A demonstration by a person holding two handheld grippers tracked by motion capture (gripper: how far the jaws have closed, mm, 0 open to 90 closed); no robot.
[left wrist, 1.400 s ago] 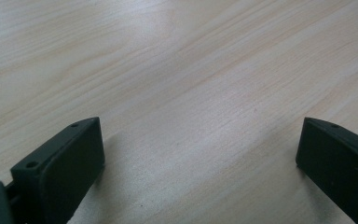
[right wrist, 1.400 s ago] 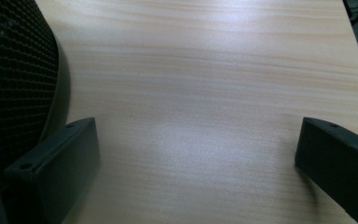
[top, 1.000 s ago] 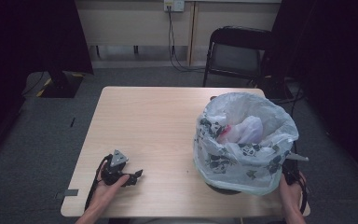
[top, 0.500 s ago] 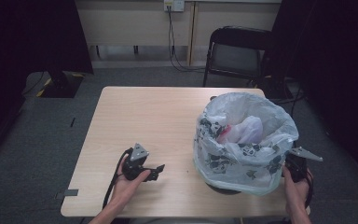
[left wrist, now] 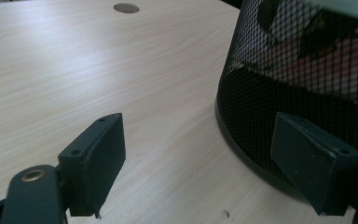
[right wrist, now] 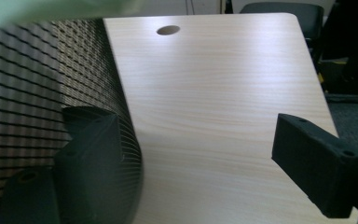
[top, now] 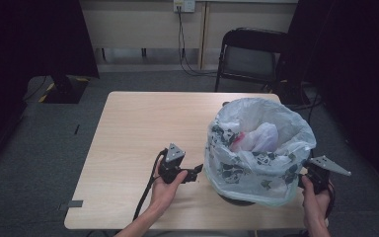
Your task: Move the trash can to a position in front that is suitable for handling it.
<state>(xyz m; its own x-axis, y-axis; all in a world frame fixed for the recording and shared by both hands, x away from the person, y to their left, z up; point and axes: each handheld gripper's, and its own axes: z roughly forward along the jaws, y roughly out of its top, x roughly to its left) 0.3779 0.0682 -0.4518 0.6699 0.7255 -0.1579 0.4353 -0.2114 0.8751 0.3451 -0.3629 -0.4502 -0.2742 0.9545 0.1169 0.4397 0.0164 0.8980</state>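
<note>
A black mesh bin (left wrist: 303,79) lined with a clear patterned bag (top: 256,148) stands on the right part of the wooden table (top: 138,128). Crumpled white and pink rubbish (top: 256,138) lies inside the bag. My left gripper (top: 193,174) is low over the table just left of the bin, open, with nothing between its jaws; its right jaw is close to the mesh wall. My right gripper (top: 312,178) is at the bin's right side, open and empty, its left jaw beside the mesh (right wrist: 42,79).
A black folding chair (top: 249,54) stands behind the table's far right corner. A cable hole (right wrist: 168,30) sits in the tabletop beyond the bin. The table's right edge (right wrist: 321,93) runs close to my right gripper. Dark curtains flank the room.
Both hands have moved inward toward the bin. My left gripper travelled right along the table up to the bin's base, and my right gripper rose beside the bin's right wall.
</note>
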